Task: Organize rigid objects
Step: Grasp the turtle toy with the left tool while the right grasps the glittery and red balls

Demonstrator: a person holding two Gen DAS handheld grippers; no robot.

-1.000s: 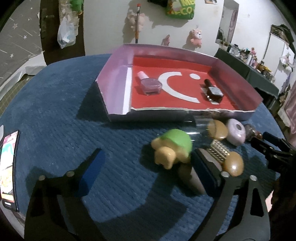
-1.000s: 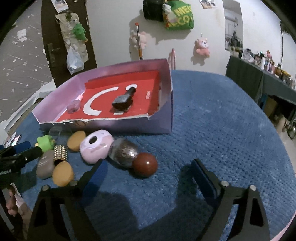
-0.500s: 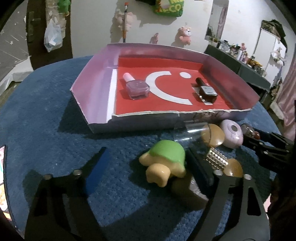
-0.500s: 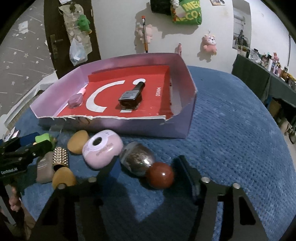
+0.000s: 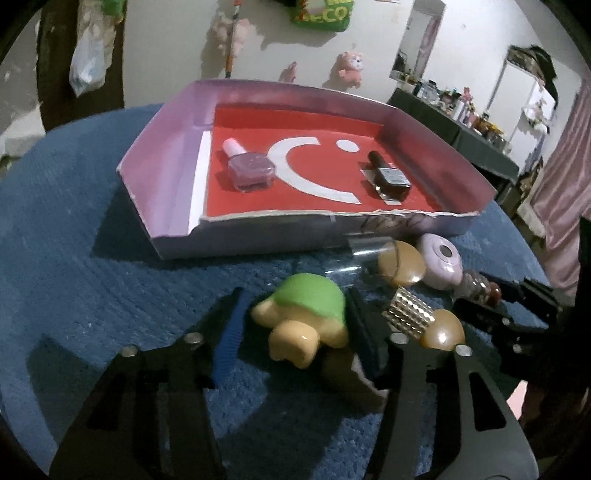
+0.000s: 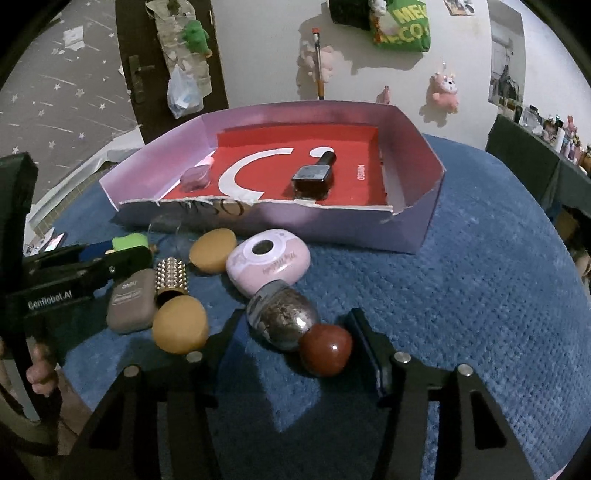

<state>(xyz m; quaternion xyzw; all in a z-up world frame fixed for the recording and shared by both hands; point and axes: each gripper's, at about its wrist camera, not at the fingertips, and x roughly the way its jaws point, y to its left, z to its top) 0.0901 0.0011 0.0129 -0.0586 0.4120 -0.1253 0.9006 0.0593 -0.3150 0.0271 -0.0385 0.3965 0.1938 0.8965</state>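
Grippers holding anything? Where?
Cannot tell. Left gripper, jaws just closing, straddles the turtle toy across its shell; right gripper, jaws just opening, straddles the red-capped bottle.

Behind your table, a pink plush toy (image 6: 445, 88) hangs on the white wall (image 6: 258, 55), with a green bag (image 6: 402, 27) above and a pencil (image 6: 318, 62) left of it. A clear plastic bag (image 6: 184, 90) dangles on the dark door (image 6: 147, 55). Far right, a dark counter (image 5: 461, 140) is crowded with bottles.
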